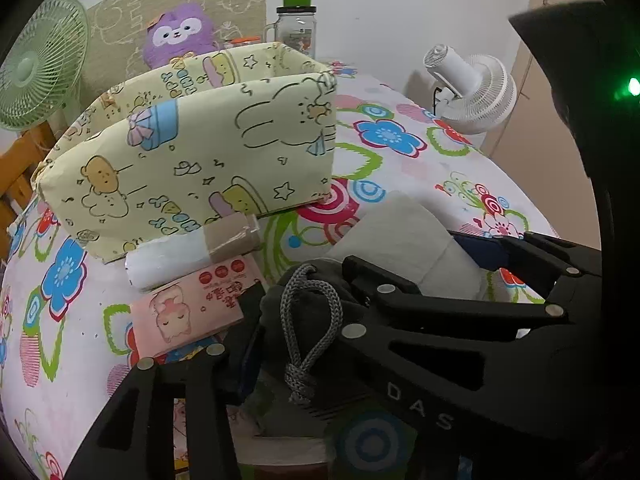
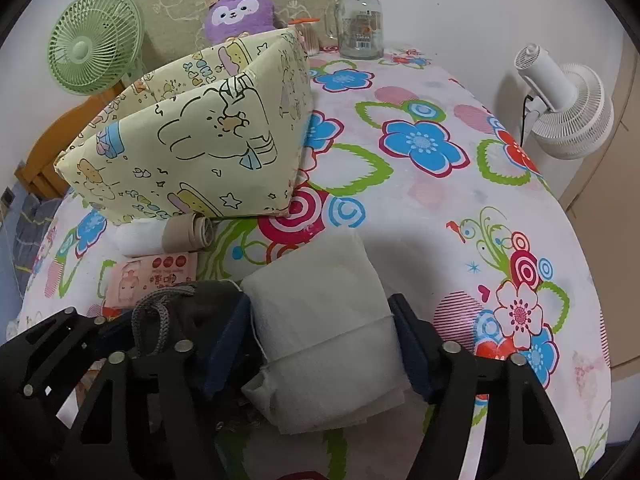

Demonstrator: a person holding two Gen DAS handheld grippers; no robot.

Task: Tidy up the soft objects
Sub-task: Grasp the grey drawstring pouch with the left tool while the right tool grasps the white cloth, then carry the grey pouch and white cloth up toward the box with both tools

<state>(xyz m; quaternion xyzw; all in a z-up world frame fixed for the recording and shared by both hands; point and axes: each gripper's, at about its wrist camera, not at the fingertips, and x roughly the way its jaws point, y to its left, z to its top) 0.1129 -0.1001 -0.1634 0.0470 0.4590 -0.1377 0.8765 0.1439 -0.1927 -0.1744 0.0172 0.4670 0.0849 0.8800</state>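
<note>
My right gripper [image 2: 322,344] is shut on a folded white cloth [image 2: 320,320], its blue pads pressing both sides. My left gripper [image 1: 296,320] is shut on a dark grey soft item with a grey cord loop [image 1: 306,320]; it also shows in the right wrist view [image 2: 168,312], just left of the white cloth. The white cloth appears in the left wrist view [image 1: 400,240] too. A yellow cartoon-print fabric box [image 1: 192,152] [image 2: 192,140] stands open behind both grippers. A white and tan roll [image 1: 192,248] [image 2: 168,236] and a pink tissue pack [image 1: 192,304] [image 2: 152,276] lie before the box.
A floral tablecloth [image 2: 420,200] covers the table. A purple plush toy [image 2: 240,12] and a glass jar with a green lid [image 2: 360,24] stand at the back. A green fan [image 2: 96,44] is at the left, a white fan [image 2: 568,108] at the right edge.
</note>
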